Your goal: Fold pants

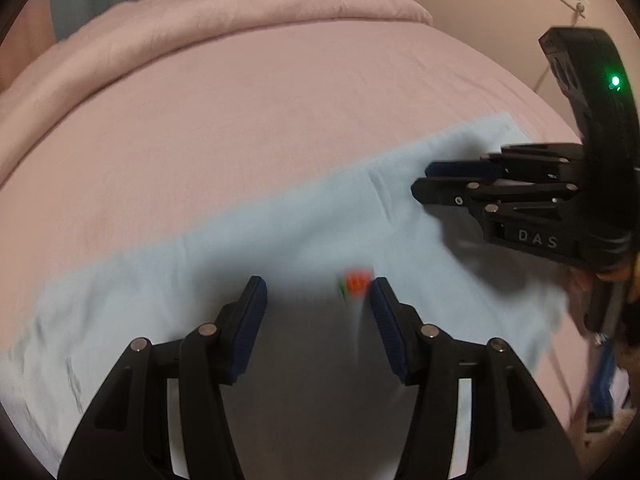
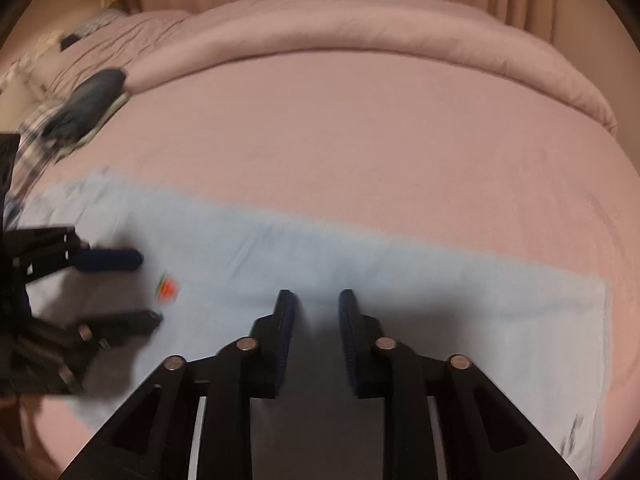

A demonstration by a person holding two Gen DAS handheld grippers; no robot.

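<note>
The light blue pants (image 1: 280,236) lie flat in a long band across the pink bed; they also show in the right wrist view (image 2: 360,272). A small red and green print (image 1: 356,282) sits on them, also seen in the right wrist view (image 2: 167,287). My left gripper (image 1: 318,292) is open and empty just above the cloth, the print next to its right finger. My right gripper (image 2: 314,304) is open and empty over the pants' middle. In the left wrist view the right gripper (image 1: 424,180) hovers at the right. In the right wrist view the left gripper (image 2: 148,290) straddles the print.
A rolled pink duvet (image 2: 380,36) runs along the bed's far side. A dark garment (image 2: 90,100) on checked cloth lies at the far left of the bed. A wall with a cable (image 1: 552,60) stands to the right of the bed.
</note>
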